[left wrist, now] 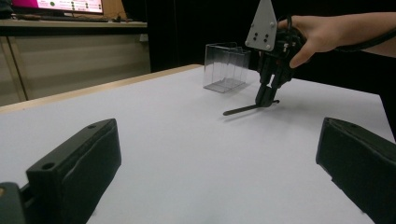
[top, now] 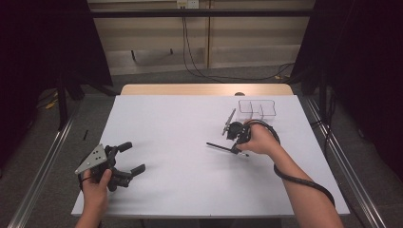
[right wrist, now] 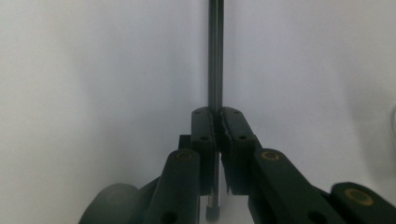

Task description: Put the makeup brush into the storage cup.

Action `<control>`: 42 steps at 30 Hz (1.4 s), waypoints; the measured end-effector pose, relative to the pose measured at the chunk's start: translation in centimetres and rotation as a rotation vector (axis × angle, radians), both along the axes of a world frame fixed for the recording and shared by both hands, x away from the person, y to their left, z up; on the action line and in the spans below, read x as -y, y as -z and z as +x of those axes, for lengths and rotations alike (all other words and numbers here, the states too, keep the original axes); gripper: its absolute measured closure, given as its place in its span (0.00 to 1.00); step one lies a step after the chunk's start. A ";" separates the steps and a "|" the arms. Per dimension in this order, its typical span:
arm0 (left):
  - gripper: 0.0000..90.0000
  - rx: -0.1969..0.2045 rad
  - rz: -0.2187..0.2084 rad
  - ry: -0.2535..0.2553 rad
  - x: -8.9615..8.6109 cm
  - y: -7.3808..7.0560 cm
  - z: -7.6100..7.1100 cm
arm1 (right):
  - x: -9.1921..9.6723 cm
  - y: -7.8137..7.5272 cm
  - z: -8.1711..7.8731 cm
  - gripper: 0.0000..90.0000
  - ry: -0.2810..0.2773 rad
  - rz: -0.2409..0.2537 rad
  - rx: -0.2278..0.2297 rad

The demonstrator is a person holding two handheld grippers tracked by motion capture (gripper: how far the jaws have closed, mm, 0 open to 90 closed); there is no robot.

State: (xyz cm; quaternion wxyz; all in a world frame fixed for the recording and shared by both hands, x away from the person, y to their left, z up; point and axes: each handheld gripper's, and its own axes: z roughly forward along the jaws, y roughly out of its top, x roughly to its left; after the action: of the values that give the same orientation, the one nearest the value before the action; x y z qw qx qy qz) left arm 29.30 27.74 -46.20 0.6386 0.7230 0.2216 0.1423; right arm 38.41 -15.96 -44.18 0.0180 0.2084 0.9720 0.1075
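Down on the white table, right gripper clamps a thin dark rod near one end; light, stiff, slippery-looking, so mid-shaft might steady it. Left gripper rests agape.

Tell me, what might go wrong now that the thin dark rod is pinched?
The right hand-held gripper grips the thin dark rod near one end, so the long free end could droop or swing when lifted. The clear plastic compartment box stands close by; the rod might knock it. A second thin grey stick lies beside the gripper and could get bumped.
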 end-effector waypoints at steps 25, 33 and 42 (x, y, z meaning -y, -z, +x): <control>0.00 -0.011 0.021 0.028 1.0 0.2 0.0 | -1.9 -1.8 -2.2 0.95 -0.100 0.033 -0.010; 0.00 -0.023 0.022 0.032 1.1 0.2 0.1 | -3.0 -1.9 -2.9 0.95 -0.157 0.044 -0.003; 0.00 -0.028 0.019 0.042 1.5 0.2 0.0 | -4.4 -2.0 -3.5 0.95 -0.206 0.055 -0.007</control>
State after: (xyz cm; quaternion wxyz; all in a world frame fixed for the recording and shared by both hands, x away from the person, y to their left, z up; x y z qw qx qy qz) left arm 29.31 26.28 -46.39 0.6314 0.7355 0.2139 0.1208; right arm 34.89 -11.59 -42.19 -0.0023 0.1083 0.9849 0.1348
